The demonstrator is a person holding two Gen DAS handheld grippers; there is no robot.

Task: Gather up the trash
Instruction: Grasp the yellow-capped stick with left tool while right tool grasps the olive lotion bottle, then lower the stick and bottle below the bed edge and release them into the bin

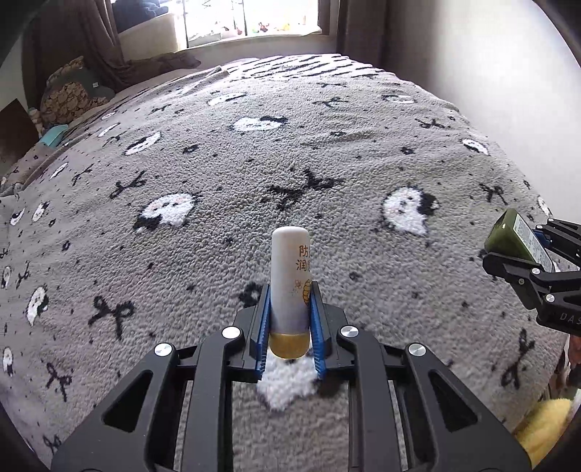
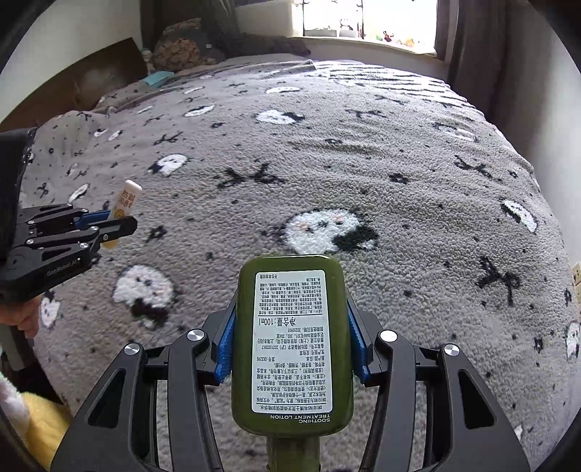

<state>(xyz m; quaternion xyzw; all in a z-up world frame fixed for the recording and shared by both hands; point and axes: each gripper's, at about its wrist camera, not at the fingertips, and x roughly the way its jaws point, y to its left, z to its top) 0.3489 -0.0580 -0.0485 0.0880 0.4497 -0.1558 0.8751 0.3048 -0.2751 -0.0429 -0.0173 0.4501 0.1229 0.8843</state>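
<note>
A white tube with a gold cap (image 1: 290,261) stands between the blue pads of my left gripper (image 1: 290,290), which is shut on it above the grey blanket (image 1: 326,163). From the right wrist view the same left gripper (image 2: 120,221) shows at the left edge with the tube (image 2: 127,198) sticking out of it. My right gripper (image 2: 290,308) is shut on a flat olive-green lotion bottle (image 2: 290,345), label up, cap towards the camera. In the left wrist view that bottle (image 1: 512,232) and the right gripper (image 1: 508,250) appear at the right edge.
The blanket with ghost and bow patterns covers a bed. Pillows (image 1: 69,94) lie at its far left, a window (image 1: 250,18) is behind, and a wall runs along the right. Something yellow (image 1: 544,428) lies off the near right corner. A hand (image 2: 25,319) holds the left gripper.
</note>
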